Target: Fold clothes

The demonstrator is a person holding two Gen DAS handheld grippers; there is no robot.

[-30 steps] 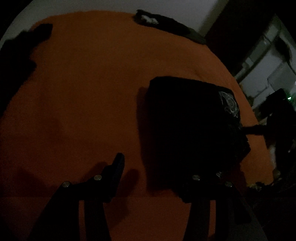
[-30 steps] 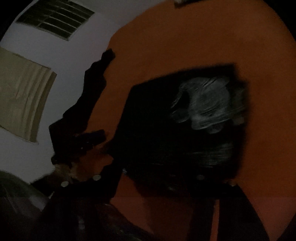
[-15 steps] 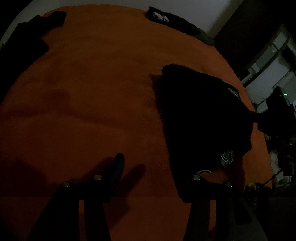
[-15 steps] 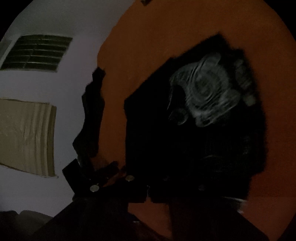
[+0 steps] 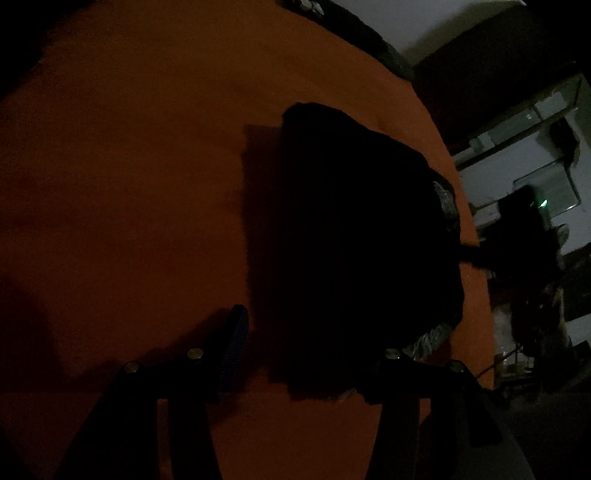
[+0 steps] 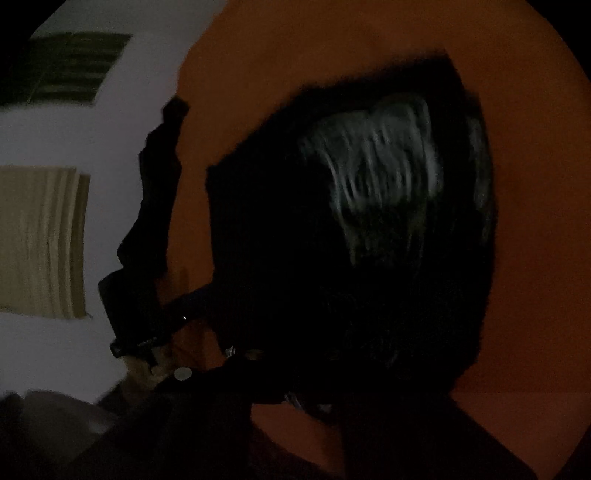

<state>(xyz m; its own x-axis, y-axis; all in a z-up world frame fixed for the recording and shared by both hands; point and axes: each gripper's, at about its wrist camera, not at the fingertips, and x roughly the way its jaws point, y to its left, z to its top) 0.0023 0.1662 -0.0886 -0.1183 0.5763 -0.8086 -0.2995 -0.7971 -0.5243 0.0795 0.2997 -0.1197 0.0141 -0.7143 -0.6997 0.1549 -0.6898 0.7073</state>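
Observation:
A black garment (image 5: pixel 354 240) with a pale printed design lies folded on an orange surface (image 5: pixel 129 184). In the left wrist view my left gripper (image 5: pixel 314 354) is open, its left finger (image 5: pixel 234 343) over bare orange and its right finger under or against the garment's near edge. In the right wrist view the garment (image 6: pixel 351 240) fills the middle, its print (image 6: pixel 380 166) blurred. My right gripper (image 6: pixel 280 380) sits at the garment's near edge, and its fingers are lost in the dark cloth.
More dark clothing lies at the far edge of the orange surface (image 5: pixel 351 22) and along its left side in the right wrist view (image 6: pixel 155 206). A pale wall with a vent (image 6: pixel 74 66) is on the left. Shelving and clutter (image 5: pixel 535 184) stand to the right.
The garment has been lifted and shifted; its print now shows at the near and right edges in the left view. The right gripper closed in on the garment's near edge.

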